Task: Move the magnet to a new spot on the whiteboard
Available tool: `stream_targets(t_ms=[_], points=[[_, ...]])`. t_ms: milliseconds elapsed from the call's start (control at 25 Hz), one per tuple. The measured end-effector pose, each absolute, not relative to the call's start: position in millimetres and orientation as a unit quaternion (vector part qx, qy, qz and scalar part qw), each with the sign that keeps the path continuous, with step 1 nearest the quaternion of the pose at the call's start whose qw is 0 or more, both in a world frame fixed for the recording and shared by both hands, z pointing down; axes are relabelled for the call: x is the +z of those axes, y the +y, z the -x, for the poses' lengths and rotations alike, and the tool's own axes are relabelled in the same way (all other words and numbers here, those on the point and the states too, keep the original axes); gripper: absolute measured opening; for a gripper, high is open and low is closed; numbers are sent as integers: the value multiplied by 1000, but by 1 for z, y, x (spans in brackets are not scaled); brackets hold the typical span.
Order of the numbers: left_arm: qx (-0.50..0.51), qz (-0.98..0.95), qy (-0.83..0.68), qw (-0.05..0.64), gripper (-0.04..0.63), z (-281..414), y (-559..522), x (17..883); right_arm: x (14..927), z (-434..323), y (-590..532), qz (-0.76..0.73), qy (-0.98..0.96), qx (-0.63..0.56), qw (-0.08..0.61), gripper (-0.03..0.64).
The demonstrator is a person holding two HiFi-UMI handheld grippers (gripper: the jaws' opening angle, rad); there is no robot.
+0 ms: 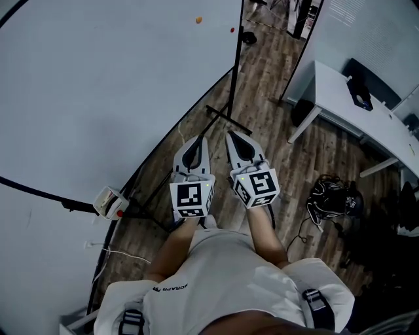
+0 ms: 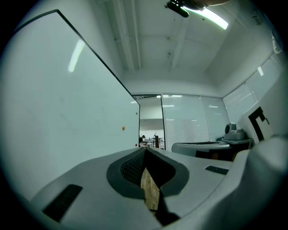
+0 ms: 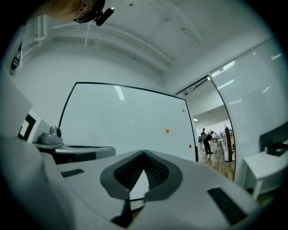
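The whiteboard [image 1: 98, 91] fills the left of the head view, on a black stand. Near its far edge sit a small orange magnet [image 1: 199, 20] and a red magnet [image 1: 232, 29]. The right gripper view shows the orange magnet [image 3: 167, 130], the red magnet [image 3: 190, 146] and a green magnet [image 3: 183, 110]; the left gripper view shows the orange magnet [image 2: 123, 128] far ahead. My left gripper [image 1: 196, 141] and right gripper [image 1: 234, 136] are held side by side near my chest, well short of the magnets. Both are shut and empty: left gripper [image 2: 145, 150], right gripper [image 3: 144, 153].
The whiteboard's black stand leg [image 1: 226, 118] crosses the wooden floor just ahead of the grippers. A white desk [image 1: 353, 111] stands at the right, with a black bundle of gear [image 1: 334, 196] on the floor beside it. A small white box [image 1: 110, 201] hangs at the board's lower edge.
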State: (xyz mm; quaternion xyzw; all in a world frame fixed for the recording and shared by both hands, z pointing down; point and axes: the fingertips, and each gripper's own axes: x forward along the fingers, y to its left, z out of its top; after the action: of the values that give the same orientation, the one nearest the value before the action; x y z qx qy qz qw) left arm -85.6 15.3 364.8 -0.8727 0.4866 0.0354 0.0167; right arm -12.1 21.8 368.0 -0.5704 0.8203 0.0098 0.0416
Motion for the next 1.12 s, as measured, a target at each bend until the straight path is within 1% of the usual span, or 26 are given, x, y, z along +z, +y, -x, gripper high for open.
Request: stream_targets(t_ms=[200, 560, 1120], points=[[44, 873, 485, 17, 0, 88, -27, 351, 357, 15, -17, 572, 819, 16, 39, 6], [50, 863, 503, -1, 0, 78, -80, 360, 358, 5, -71, 557, 830, 16, 29, 6], [56, 832, 552, 8, -1, 10, -173, 354, 346, -69, -174, 518, 854, 23, 41, 6]])
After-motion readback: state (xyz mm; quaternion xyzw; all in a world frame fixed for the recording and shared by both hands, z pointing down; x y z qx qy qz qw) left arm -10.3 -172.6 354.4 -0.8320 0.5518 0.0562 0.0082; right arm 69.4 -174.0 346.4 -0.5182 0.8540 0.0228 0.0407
